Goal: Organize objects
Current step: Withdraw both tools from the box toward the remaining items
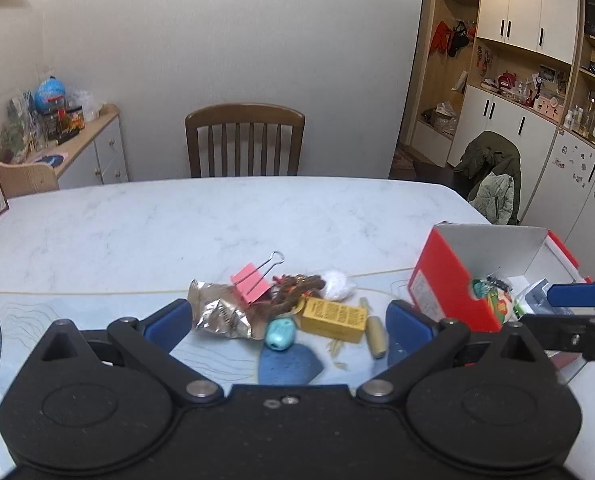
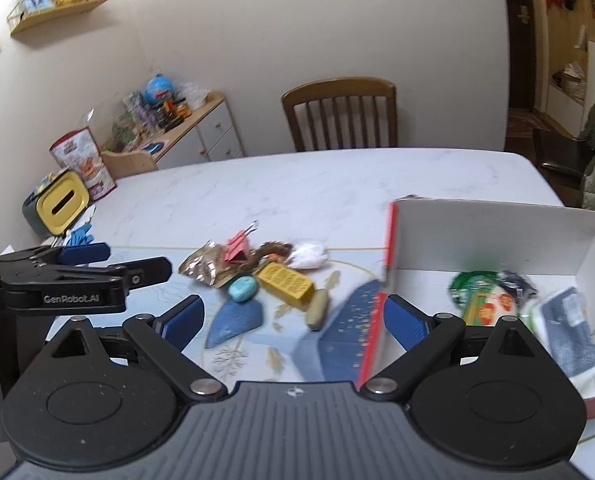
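My left gripper [image 1: 287, 322] is spread wide, nothing between its blue pads [image 1: 168, 317], hovering low over the counter [image 1: 177, 216] right in front of the loose pile. My right gripper [image 2: 293, 318] is likewise released and empty, its right pad [image 2: 407, 320] just beside the near red wall of the box [image 2: 497, 236].

Pile, centre of the counter on the printed mat [image 1: 285, 366]:
- crumpled foil wrapper [image 1: 217, 310], leftmost
- pink binder clip [image 1: 251, 282] lying on the wrapper's far edge, wire handle pointing away
- brown tangled item [image 1: 297, 286] behind, details unclear
- white wad [image 1: 337, 285] touching the brown item's right end
- yellow box [image 1: 333, 319] in front of those, lying flat
- turquoise bead [image 1: 281, 334] just left of the yellow box, touching or nearly so
- tan cylinder [image 1: 375, 336] just right of the yellow box

The red box with white inside sits open to the right of the pile. Inside it: a green-and-orange packet [image 2: 483, 300], something dark behind it, and a blue-grey pack [image 2: 569, 328] toward the right wall; motion blur hides the details.

A wooden chair [image 1: 244, 140] stands at the far side.
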Demonstrator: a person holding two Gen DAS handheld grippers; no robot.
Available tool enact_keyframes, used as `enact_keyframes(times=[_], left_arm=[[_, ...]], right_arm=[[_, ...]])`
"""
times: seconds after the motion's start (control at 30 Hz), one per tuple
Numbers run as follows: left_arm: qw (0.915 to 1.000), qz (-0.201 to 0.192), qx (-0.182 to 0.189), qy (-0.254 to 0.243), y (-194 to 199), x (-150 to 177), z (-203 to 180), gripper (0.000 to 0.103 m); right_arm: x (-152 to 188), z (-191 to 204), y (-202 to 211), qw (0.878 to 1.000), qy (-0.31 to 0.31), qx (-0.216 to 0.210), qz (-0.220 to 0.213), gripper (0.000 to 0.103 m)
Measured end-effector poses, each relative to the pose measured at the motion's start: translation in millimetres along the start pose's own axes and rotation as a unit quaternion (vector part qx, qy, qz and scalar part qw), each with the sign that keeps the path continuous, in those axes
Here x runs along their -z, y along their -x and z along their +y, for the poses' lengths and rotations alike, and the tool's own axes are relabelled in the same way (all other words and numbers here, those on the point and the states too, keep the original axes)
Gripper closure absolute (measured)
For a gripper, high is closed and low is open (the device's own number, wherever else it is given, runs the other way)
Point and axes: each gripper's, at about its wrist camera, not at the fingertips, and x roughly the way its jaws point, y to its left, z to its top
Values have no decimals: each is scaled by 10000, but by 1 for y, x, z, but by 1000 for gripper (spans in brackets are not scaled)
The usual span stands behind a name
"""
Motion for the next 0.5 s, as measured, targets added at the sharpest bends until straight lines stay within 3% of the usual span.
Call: enact_keyframes(times=[0.33,0.5], left_arm=[[9987,435,47,277,-43,8,51,0],[9969,647,127,432,-67,9,65,0]], right_arm=[[-8,40,-50,9987,372,239,271,6],[-7,56,-76,9945,909,310,429,6]])
